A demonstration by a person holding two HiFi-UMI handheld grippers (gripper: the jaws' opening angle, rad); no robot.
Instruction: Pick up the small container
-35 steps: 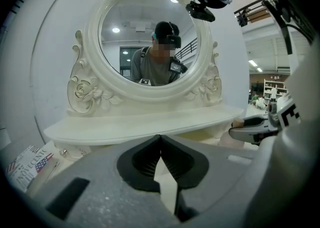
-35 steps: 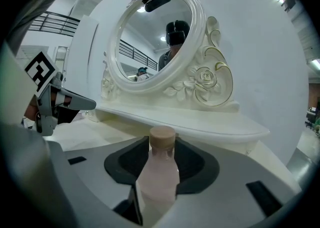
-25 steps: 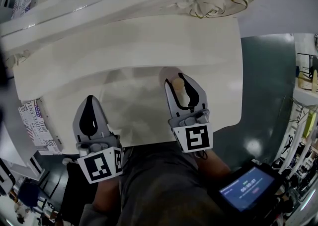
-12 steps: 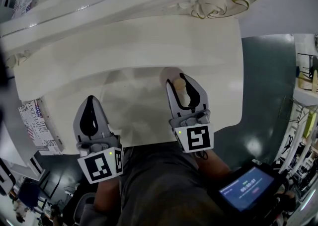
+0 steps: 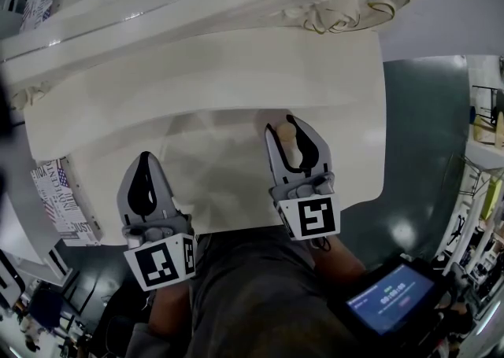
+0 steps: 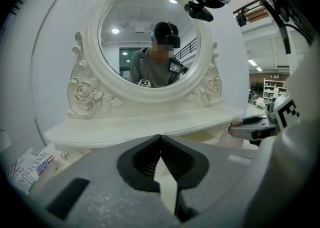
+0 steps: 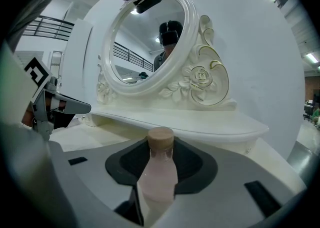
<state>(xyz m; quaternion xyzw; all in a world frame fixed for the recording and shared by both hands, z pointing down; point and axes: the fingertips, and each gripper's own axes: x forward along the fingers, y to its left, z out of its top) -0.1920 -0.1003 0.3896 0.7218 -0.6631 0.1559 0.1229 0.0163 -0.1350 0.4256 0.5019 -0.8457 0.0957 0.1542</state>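
Right gripper view shows the small container (image 7: 159, 174) upright between the two dark fingers (image 7: 197, 167), which press on its sides at a middling spread, so the right gripper (image 5: 283, 130) is clamped on it. It is a little bottle with a pale pink, slightly see-through body that narrows to a short neck, topped by a round tan stopper like a cork. Its lower end is hidden behind the gripper body, so I cannot tell whether it touches the desk (image 5: 197, 73). Behind it stands a white oval mirror (image 7: 150, 41) in a carved frame with roses and scrolls, set on a narrow raised shelf (image 7: 200, 124) at the back of the cream desk. Head view places the bottle over the lower desk top, near its front edge and to the right of the middle, with the stopper pointing away from the person. The left gripper (image 5: 143, 161) hovers over the front left of the desk, well apart from the bottle, its fingers closed tip to tip with nothing between them
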